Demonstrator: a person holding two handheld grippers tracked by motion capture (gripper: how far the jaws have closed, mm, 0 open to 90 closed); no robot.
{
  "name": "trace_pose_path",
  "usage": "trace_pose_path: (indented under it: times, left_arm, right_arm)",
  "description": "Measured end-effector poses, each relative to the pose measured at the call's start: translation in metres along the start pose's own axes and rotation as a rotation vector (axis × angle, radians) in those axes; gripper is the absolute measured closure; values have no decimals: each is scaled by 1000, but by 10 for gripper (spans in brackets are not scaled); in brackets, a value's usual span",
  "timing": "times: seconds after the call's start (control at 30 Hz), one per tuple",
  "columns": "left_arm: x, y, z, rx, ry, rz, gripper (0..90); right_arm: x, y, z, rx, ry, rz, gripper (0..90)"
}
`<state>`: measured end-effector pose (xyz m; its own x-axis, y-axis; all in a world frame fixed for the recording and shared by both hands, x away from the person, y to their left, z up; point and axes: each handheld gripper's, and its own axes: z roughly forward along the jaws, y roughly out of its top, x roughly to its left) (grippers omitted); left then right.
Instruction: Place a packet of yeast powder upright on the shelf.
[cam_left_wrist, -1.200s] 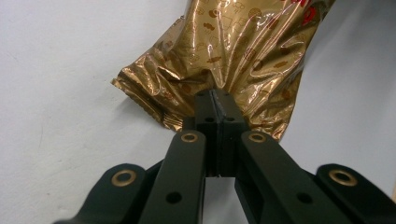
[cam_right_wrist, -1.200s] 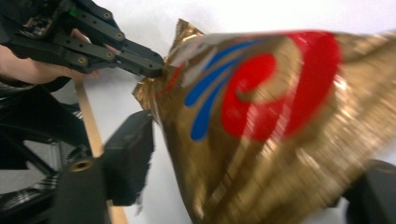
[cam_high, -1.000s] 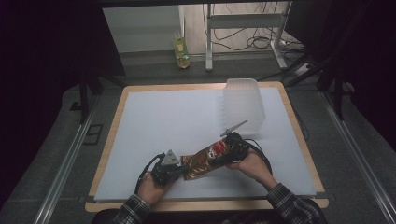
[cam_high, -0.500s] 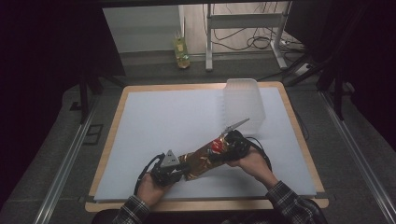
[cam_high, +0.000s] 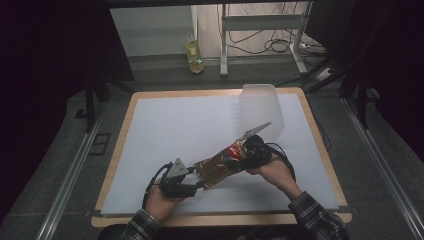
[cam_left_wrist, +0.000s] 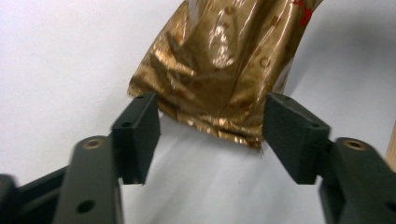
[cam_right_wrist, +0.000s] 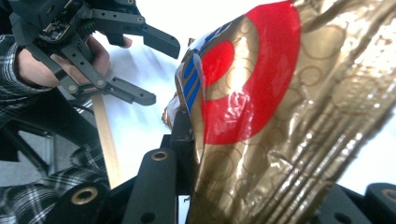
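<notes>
1. The wide white mat (cam_high: 190, 135) covers the wooden-rimmed table (cam_high: 305, 107) and serves as the work surface; every other place below is given relative to this mat.

2. The tall, translucent, ribbed plastic container (cam_high: 260, 107) stands upright at the far right part of the mat, apart from both hands. I judge it is kept there to stay out of the way.

3. The crinkled golden foil bag with a red and blue mark (cam_high: 220, 165) lies slanted over the near middle of the mat, between the two tools. One end is raised, probably so that the other end hangs free and can be caught.

4. The right gripper (cam_high: 245, 155), held by the right hand (cam_high: 272, 172), is at the upper end of the bag, toward the right side of the mat. Its jaws are pressed on the foil, and the material passes between them in the right gripper view.

5. The left gripper (cam_left_wrist: 212, 135), at the near left of the mat, has its jaws spread wide. The lower edge of the bag is between them, but they do not pinch it yet.
</notes>
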<state>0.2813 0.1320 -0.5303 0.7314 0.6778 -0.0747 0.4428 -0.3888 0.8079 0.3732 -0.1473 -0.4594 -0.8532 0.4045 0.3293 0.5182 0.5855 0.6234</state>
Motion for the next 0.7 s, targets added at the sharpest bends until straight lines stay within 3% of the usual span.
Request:
trace_pose_path:
  times: [0.03, 0.23, 0.43, 0.7]
  left_arm:
    - [1, 0, 0, -4, 4, -5, 300]
    - [6, 0, -2, -34, 13, -25, 197]
    - [6, 0, -2, -28, 35, -19, 104]
    - [7, 0, -4, -24, 51, -15, 67]
  right_arm:
    - [0, 1, -3, -6, -9, -10, 695]
    - [0, 4, -14, -28, -36, -29, 695]
    - [1, 7, -23, -38, -57, -56, 695]
    - [0, 11, -32, -35, -98, -91, 696]
